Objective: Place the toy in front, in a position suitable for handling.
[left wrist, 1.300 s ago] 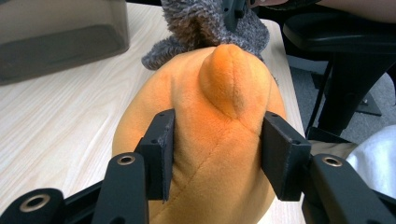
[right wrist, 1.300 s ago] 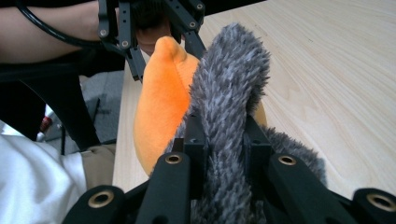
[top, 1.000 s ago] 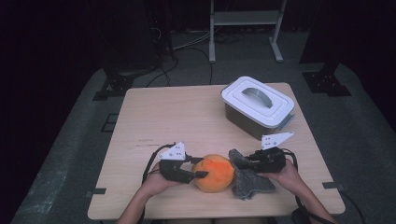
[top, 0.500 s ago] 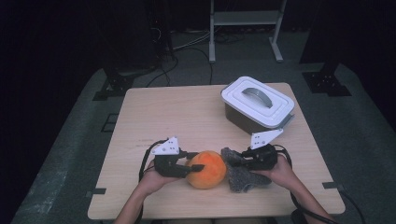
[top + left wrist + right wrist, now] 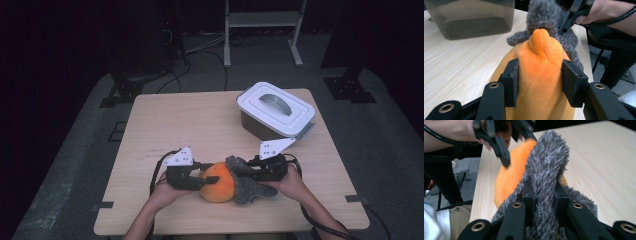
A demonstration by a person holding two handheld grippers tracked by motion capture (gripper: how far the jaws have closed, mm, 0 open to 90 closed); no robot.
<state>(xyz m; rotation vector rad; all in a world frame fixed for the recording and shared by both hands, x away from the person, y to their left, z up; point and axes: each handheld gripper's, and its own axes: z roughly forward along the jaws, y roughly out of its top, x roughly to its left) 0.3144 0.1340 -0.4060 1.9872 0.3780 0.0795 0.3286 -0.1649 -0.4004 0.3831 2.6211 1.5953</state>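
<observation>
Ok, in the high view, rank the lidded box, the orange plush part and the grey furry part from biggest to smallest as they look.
1. Lidded box, clearly the largest.
2. Orange plush part.
3. Grey furry part. It looks close in size to the orange part, and the right gripper covers some of it, so the last two places are unsure.

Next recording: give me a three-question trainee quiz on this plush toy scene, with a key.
1. True or false: the left gripper is closed on the orange plush body.
2. What does the right gripper pinch? A) the box lid B) grey fur C) a cable
3. Fill in: the lidded box stands at the table's far ____ corner in the high view.

Key: 1 true; 2 B; 3 right.
</observation>
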